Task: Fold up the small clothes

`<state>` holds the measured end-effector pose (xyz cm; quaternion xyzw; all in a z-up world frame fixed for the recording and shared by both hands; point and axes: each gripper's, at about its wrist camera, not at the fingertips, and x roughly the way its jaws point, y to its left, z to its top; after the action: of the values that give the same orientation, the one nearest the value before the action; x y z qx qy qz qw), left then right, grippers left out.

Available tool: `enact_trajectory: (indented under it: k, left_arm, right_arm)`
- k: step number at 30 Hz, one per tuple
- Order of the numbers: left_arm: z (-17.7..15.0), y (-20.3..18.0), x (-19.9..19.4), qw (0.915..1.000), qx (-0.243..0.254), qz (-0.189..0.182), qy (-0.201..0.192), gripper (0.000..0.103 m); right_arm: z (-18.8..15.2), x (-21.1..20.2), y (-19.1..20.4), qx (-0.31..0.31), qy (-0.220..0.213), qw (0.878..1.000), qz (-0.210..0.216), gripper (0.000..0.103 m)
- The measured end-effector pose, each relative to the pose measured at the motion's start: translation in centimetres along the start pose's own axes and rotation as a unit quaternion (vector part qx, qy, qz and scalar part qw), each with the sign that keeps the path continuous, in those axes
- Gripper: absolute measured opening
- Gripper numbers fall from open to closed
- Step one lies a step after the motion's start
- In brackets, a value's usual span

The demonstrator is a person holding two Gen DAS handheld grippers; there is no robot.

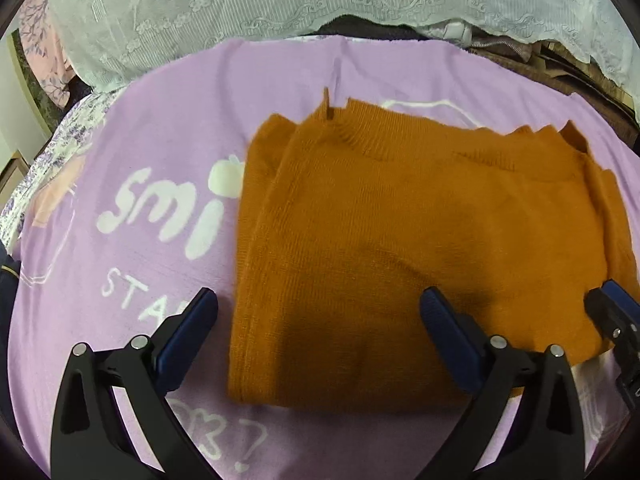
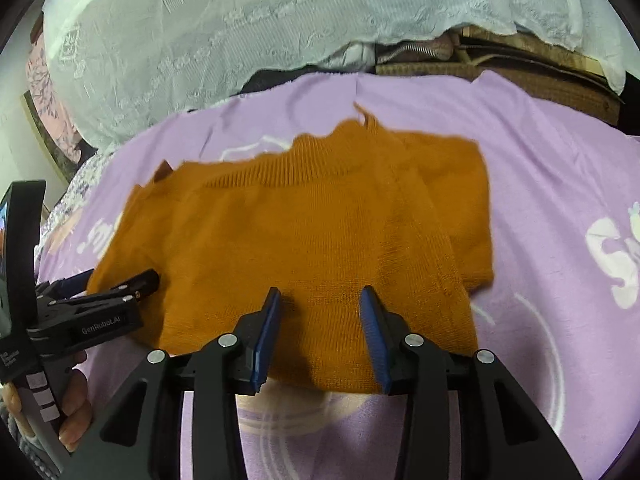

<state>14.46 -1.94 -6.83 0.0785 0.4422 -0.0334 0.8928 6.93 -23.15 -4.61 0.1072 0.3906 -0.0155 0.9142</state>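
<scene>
Soft, limp orange knitted sweater (image 1: 400, 248) on lilac printed blanket (image 1: 160, 128); best pinched at near hem. Left claw (image 1: 320, 316) gaped wide, right claw (image 2: 320, 312) part-open, neither grasping.

Soft, even indoor light, slight motion blur, strong fisheye bending with dark vignetted corners in both views.

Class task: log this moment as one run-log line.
stage: orange sweater partly folded on purple sheet | left gripper: open, empty | right gripper: open, empty
</scene>
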Motion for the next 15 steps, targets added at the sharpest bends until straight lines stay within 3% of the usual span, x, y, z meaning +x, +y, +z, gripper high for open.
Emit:
enact_trajectory:
  k: [15]
  left_arm:
    - [-0.59, 0.29, -0.74, 1.0, -0.002, 0.002, -0.006, 0.099]
  right_arm:
    - [-0.08, -0.12, 0.53, -0.015, -0.001, 1.0, -0.002, 0.051]
